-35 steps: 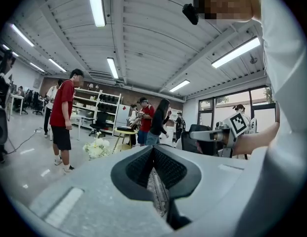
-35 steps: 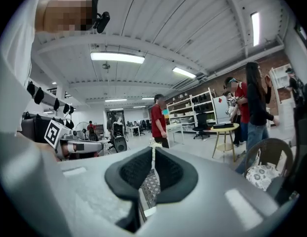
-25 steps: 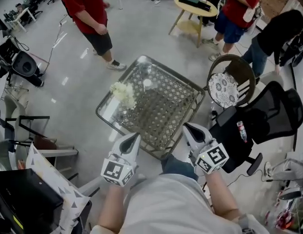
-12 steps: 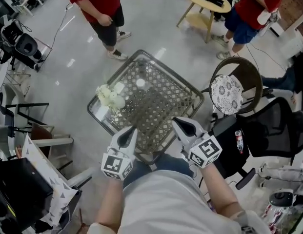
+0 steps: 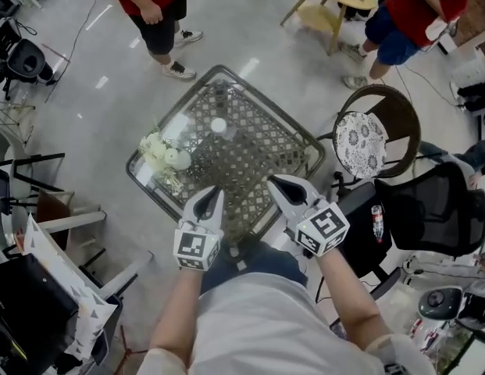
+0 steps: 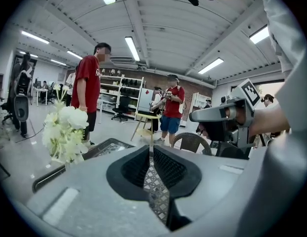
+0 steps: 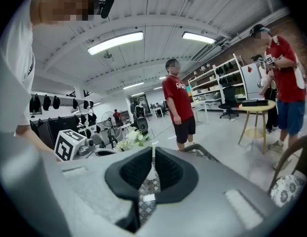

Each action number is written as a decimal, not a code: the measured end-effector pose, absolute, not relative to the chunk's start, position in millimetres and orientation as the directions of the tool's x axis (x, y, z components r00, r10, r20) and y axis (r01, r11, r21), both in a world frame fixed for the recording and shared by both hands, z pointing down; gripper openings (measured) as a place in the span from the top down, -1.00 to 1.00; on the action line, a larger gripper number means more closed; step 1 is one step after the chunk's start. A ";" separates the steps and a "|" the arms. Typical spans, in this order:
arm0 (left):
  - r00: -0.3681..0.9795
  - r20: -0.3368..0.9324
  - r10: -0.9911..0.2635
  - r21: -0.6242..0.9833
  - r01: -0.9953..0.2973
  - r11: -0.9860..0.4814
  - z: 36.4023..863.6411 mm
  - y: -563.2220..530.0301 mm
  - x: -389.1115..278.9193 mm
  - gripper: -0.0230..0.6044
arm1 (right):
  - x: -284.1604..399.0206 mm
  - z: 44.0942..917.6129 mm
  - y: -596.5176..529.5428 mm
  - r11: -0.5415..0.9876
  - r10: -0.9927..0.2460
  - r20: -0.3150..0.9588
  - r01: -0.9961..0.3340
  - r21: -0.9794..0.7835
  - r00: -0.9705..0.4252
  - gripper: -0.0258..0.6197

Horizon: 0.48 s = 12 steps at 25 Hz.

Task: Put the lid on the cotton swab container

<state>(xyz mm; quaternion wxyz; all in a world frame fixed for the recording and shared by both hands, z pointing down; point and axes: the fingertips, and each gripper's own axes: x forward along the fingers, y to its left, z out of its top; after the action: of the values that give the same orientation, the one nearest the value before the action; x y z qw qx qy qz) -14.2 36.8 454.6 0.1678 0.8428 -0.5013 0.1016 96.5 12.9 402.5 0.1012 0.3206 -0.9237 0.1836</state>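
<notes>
Here, one small white round thing (image 5: 219,125), lid or container unclear, lies toward the tabletop's (image 5: 258,156) far side. One bunch of white flowers (image 5: 160,155) stands at its left edge. Over its near edge hover the left gripper (image 5: 213,191) and the right gripper (image 5: 275,183), both with jaws closed on nothing.

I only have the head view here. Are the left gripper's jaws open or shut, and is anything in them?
Observer: Shut and empty. In the left gripper view, the left gripper has its tips together, with only the table showing beyond them.
Operator: And the right one?
Observer: The right gripper is the same: in its own view the jaws meet at the tips, with nothing held between them.
</notes>
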 end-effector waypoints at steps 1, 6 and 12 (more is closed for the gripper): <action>0.482 0.346 -0.805 0.185 -0.876 -0.445 462.4 30.7 -14.5 0.89 | 94.9 407.7 7.6 0.719 -0.557 0.315 -0.636 -0.279 -0.768 0.86; 0.490 0.384 -0.783 0.163 -0.870 -0.465 502.9 4.1 -18.4 0.89 | 83.5 438.8 -17.7 0.677 -0.566 0.379 -0.675 -0.293 -0.732 0.86; 0.506 0.429 -0.749 0.154 -0.858 -0.491 553.0 -22.5 -14.6 0.89 | 71.5 484.9 -55.2 0.641 -0.558 0.439 -0.702 -0.310 -0.704 0.86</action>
<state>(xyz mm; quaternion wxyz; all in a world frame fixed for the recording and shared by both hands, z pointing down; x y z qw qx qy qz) -14.6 -22.5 553.0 0.1766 0.8495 -0.4727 0.1542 71.5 -55.2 484.9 0.1532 0.3530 -0.8927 0.2344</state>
